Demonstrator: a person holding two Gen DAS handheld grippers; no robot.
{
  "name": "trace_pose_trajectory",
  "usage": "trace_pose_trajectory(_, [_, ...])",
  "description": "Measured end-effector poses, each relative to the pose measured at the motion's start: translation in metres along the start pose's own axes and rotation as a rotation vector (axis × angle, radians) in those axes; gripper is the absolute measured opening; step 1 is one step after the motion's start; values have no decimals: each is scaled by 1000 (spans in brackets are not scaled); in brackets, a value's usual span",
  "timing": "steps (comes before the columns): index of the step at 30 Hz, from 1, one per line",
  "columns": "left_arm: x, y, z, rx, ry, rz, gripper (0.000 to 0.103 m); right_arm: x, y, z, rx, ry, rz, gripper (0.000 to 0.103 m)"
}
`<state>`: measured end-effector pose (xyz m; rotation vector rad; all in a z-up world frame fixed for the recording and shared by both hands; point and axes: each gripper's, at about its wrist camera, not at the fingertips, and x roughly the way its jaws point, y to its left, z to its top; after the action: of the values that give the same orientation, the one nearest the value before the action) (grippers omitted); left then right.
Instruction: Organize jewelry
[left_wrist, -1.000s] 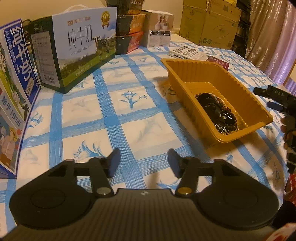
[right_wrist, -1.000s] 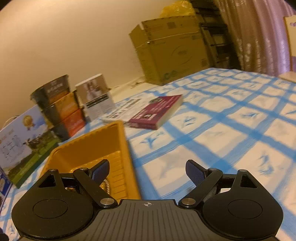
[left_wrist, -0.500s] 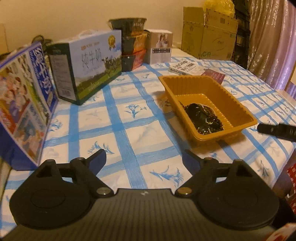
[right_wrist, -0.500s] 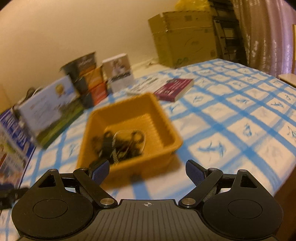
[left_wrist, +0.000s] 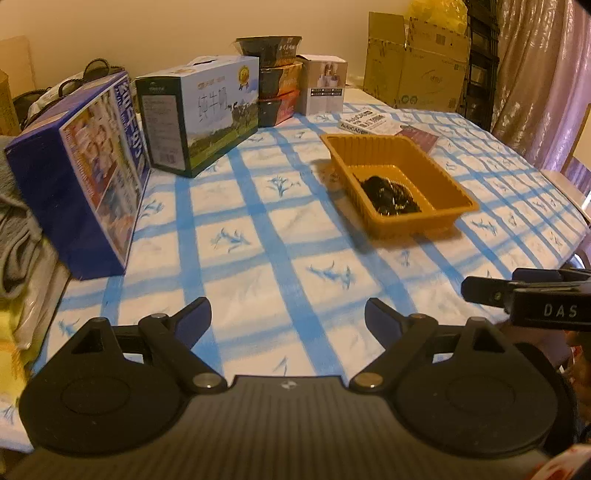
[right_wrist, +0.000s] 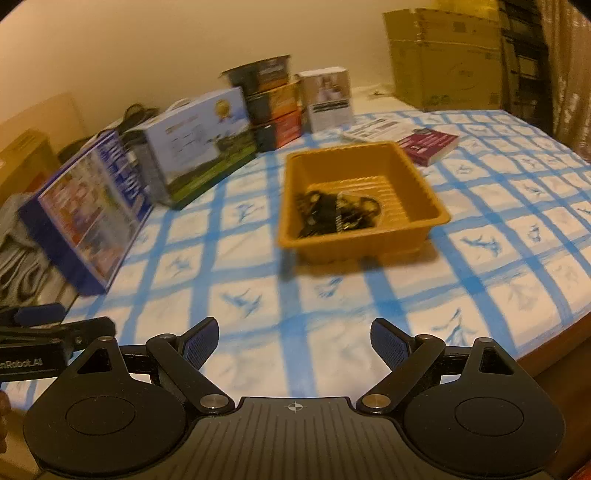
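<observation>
In the left wrist view, the tray (left_wrist: 439, 173) sits on the table (left_wrist: 258, 258) right of frame centre, with the jewelry (left_wrist: 389, 194) heaped in its near left part. Behind the tray, toward the upper right, lie a booklet (left_wrist: 369, 122) and a book (left_wrist: 419, 136) side by side. A large carton (left_wrist: 413, 70) stands at the upper right, beyond them. At upper centre a small box (left_wrist: 325, 88) stands just right of stacked bowls (left_wrist: 273, 81). Left of those stands a milk box (left_wrist: 203, 110), and farther left, nearer the camera, another box (left_wrist: 81, 173). At the left edge lies cloth (left_wrist: 18, 225). The right gripper (left_wrist: 491, 291) enters at the lower right edge.
</observation>
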<state>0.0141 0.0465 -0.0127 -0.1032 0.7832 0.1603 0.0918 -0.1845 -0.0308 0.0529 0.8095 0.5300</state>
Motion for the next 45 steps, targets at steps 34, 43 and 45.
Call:
trace_pose_trajectory(34, [-16, -4, -18, 11, 21, -11, 89, -15, 11, -22, -25, 38, 25, 89])
trace_pose_trajectory(43, [-16, -5, -18, 11, 21, -10, 89, -15, 11, -22, -24, 37, 24, 89])
trace_pose_trajectory(45, [-16, -5, -18, 11, 21, -9, 89, -15, 11, -22, -24, 36, 24, 89])
